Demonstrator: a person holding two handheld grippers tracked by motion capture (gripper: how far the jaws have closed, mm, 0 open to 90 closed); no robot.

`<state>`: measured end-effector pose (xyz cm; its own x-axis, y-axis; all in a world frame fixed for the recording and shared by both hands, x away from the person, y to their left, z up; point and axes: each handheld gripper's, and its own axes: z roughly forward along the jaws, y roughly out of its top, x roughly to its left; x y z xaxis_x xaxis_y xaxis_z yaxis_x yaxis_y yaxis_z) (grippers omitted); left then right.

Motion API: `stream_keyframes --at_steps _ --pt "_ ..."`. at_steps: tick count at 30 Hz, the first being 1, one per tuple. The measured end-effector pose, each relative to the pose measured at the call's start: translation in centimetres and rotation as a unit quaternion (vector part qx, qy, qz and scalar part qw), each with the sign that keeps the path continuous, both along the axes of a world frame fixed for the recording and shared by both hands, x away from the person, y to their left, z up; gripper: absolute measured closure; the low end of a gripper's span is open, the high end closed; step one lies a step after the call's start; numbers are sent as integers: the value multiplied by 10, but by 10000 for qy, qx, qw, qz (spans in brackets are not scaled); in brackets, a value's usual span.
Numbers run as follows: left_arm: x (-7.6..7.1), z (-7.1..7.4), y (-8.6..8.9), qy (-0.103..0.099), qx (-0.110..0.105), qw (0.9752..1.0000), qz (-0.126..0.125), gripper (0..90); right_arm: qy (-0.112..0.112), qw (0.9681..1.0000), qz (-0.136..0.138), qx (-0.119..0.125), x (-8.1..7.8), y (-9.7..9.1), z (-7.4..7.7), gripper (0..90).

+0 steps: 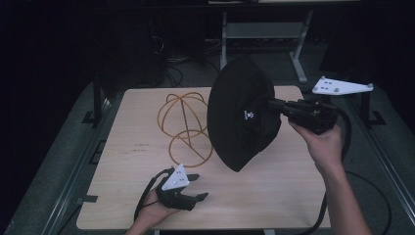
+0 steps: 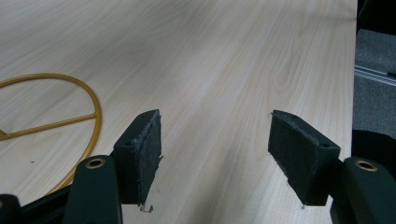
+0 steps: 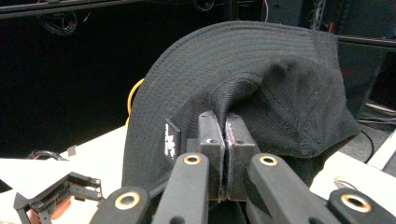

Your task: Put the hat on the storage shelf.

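Observation:
A black bucket hat (image 1: 242,115) hangs in the air over the right half of the wooden table (image 1: 274,196). My right gripper (image 1: 275,105) is shut on a pinch of its crown fabric (image 3: 261,79), the two jaws pressed together around the cloth (image 3: 225,122). A gold wire hat stand (image 1: 183,122) sits on the table just left of the hat, partly hidden behind the brim; a sliver of it shows in the right gripper view (image 3: 132,95). My left gripper (image 1: 199,187) rests low near the table's front edge, open (image 2: 215,144) with nothing between its pads. The stand's base ring (image 2: 70,121) lies to its left.
A metal table frame (image 1: 264,32) and cables stand on the dark floor behind the table. Rails run along both sides of the table. The right gripper's cable (image 1: 337,196) trails down past the table's right edge.

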<state>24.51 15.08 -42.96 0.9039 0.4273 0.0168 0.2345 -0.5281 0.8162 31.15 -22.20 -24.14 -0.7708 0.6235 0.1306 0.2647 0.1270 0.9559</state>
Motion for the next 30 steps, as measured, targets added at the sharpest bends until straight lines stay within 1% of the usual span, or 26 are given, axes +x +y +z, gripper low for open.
stream_keyframes --at_steps 3,10,16,21,30 --pt "0 -1 0 0 20 10000 5 330 -3 10000 59 0 5 8 2 876" --pt "-1 -2 0 17 -11 10000 -8 320 12 9998 189 -16 15 25 5 876" --pt "-2 -3 -1 -16 53 10000 -54 318 -4 9996 290 0 23 36 8 876" --pt "-4 -3 -2 8 2 10000 -54 318 -2 9992 403 22 28 49 12 876" --pt "-5 -4 -2 40 -7 10000 -69 318 -11 9984 564 29 37 70 17 875"
